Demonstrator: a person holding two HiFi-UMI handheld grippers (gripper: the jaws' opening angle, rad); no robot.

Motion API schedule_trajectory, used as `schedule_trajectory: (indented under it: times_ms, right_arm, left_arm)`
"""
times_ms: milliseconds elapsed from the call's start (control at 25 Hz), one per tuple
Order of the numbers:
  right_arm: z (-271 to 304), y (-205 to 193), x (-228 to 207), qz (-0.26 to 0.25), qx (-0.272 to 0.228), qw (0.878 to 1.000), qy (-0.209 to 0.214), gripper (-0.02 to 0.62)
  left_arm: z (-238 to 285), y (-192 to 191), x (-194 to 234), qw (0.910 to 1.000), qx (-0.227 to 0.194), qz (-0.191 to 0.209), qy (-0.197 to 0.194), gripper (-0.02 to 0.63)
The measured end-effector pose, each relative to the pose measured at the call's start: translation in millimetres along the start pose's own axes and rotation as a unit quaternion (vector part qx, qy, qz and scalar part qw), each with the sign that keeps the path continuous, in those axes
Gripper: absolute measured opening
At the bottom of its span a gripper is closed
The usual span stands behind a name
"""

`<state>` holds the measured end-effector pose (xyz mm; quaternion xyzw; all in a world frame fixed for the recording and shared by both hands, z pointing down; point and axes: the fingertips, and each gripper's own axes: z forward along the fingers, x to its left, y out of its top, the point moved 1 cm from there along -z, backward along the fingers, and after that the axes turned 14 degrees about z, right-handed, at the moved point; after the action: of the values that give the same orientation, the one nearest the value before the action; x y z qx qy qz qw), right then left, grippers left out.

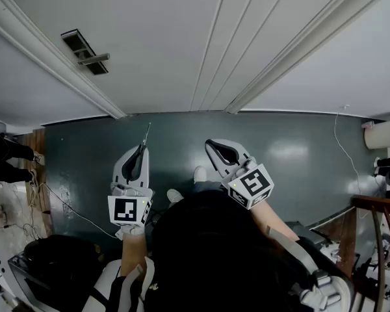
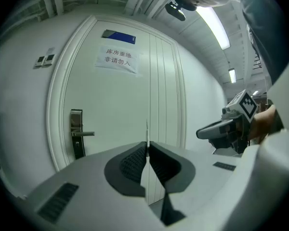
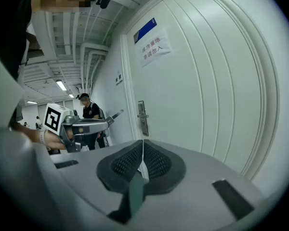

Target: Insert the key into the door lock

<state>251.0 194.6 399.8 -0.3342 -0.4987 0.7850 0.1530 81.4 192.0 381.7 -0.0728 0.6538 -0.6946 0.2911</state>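
Observation:
A thin metal key (image 2: 147, 131) stands up from the tips of my left gripper (image 2: 147, 146), which is shut on it. In the head view the key (image 1: 146, 134) points from the left gripper (image 1: 142, 148) toward the white door (image 1: 182, 44). The door lock (image 2: 77, 134), a dark plate with a lever handle, lies left of the key and well apart from it. It also shows as the lock (image 1: 84, 52) up on the door from above and as the lock (image 3: 142, 118) in the right gripper view. My right gripper (image 3: 143, 142) is shut and holds nothing; it hangs beside the left one (image 1: 216, 145).
A paper notice (image 2: 116, 57) and a blue plate (image 2: 118, 36) are on the door. A person in black (image 3: 89, 112) stands down the corridor. A cable (image 1: 65, 203) and dark bags (image 1: 49, 265) lie on the floor at left; a wooden railing (image 1: 377, 207) is at right.

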Motion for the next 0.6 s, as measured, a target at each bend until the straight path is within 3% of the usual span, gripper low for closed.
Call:
schedule_trajectory:
  times_ms: [600]
  right_arm:
    - [0, 38, -55, -0.016, -0.031, 0.999, 0.019, 0.018]
  left_arm:
    - [72, 10, -19, 0.9989, 0.021, 0.038, -0.018, 0.026]
